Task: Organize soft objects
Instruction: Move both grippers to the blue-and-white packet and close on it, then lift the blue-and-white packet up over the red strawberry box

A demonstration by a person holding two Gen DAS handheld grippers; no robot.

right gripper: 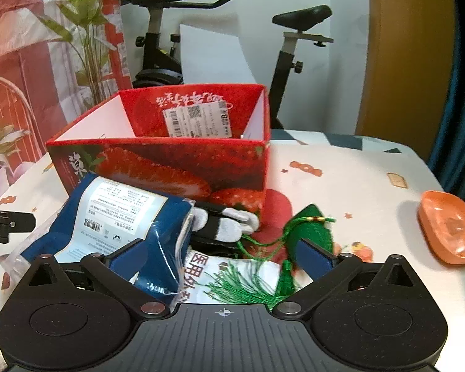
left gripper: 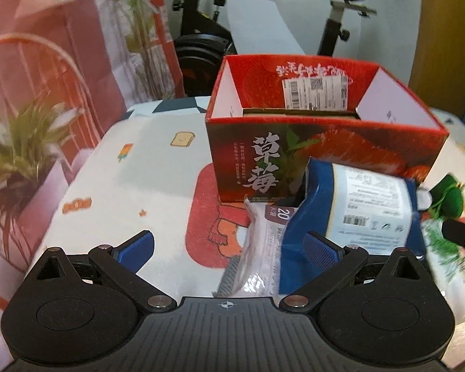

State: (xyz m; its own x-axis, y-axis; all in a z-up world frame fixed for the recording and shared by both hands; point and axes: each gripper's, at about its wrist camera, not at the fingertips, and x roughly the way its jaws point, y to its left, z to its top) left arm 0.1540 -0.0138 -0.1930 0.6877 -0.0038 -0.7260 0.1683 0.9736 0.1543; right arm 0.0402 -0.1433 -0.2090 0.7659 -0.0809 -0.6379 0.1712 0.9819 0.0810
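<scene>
An open red strawberry box [left gripper: 325, 152] [right gripper: 170, 167] stands on the patterned table. In front of it lies a pile of soft things: a blue soft pack with a white label [left gripper: 365, 204] [right gripper: 114, 217], a clear plastic pack [left gripper: 257, 248], a white mask packet [right gripper: 214, 266], a grey and black glove [right gripper: 223, 223] and a green knitted pouch with a tassel [right gripper: 313, 229] [left gripper: 449, 198]. My left gripper [left gripper: 229, 248] is open, its right pad against the blue pack. My right gripper [right gripper: 223, 254] is open over the pile.
An orange dish [right gripper: 449, 226] sits at the table's right edge. An exercise bike [right gripper: 170, 37] stands behind the table. Potted plants [left gripper: 21, 155] and a pink printed curtain are on the left. The tablecloth [left gripper: 124, 186] is bare left of the box.
</scene>
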